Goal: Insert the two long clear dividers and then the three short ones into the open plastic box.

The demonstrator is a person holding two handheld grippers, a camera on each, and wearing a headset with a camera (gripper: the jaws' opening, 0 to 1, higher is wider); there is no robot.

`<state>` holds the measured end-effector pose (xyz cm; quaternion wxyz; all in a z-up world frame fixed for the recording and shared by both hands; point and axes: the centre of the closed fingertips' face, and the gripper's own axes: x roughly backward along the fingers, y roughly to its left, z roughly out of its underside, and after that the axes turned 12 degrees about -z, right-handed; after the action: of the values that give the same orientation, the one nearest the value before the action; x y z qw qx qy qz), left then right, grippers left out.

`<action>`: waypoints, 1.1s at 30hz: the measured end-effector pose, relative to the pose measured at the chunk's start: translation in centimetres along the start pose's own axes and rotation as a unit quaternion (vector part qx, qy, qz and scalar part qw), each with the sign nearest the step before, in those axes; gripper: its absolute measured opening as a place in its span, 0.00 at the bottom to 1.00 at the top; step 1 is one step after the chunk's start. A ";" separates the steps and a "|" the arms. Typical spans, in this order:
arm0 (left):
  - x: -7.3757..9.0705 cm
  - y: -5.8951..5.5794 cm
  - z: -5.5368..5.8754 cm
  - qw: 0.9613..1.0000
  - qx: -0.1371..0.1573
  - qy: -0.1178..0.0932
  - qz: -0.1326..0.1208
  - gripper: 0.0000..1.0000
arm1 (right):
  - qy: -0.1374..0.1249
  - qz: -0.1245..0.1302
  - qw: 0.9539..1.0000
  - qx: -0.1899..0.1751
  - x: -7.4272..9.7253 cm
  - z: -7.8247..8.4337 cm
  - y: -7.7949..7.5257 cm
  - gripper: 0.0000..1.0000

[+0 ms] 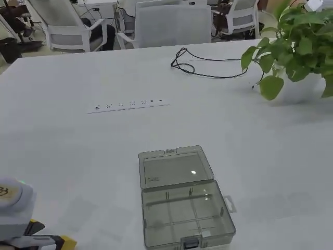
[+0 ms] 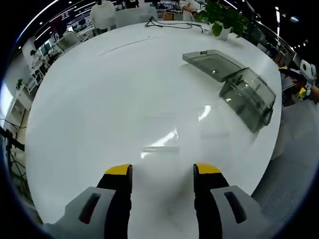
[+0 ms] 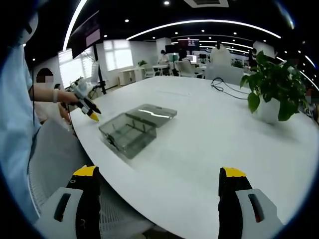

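Box (image 1: 177, 167) of smoky plastic lies open on the white table (image 1: 78, 146), the left gripper (image 2: 163, 172) with jaws parted, the right gripper (image 3: 159, 174) with jaws spread wide, both empty.

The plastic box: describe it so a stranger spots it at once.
Start at the big white table. Near its front edge, away from the potted plant and black cable, lies the plastic box. It alone is smoky-clear, lid flat open.
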<state>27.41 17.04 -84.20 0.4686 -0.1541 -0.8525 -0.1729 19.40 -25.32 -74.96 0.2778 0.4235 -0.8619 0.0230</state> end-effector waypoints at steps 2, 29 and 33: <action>0.0 0.0 0.0 1.000 0.003 0.002 0.000 0.47 | -0.002 0.000 1.000 -0.001 0.0 0.0 0.0 1.00; -0.4 0.1 0.0 0.999 0.009 0.018 -0.025 0.32 | -0.009 -0.004 1.000 0.000 -0.3 -0.1 0.1 1.00; -0.4 0.0 0.0 0.999 0.012 0.016 -0.026 0.32 | -0.010 -0.005 1.000 0.000 -0.3 -0.1 0.1 1.00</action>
<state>27.63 17.03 -84.51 0.4791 -0.1238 -0.8508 -0.1769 19.51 -25.00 -75.03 0.2696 0.4276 -0.8626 0.0176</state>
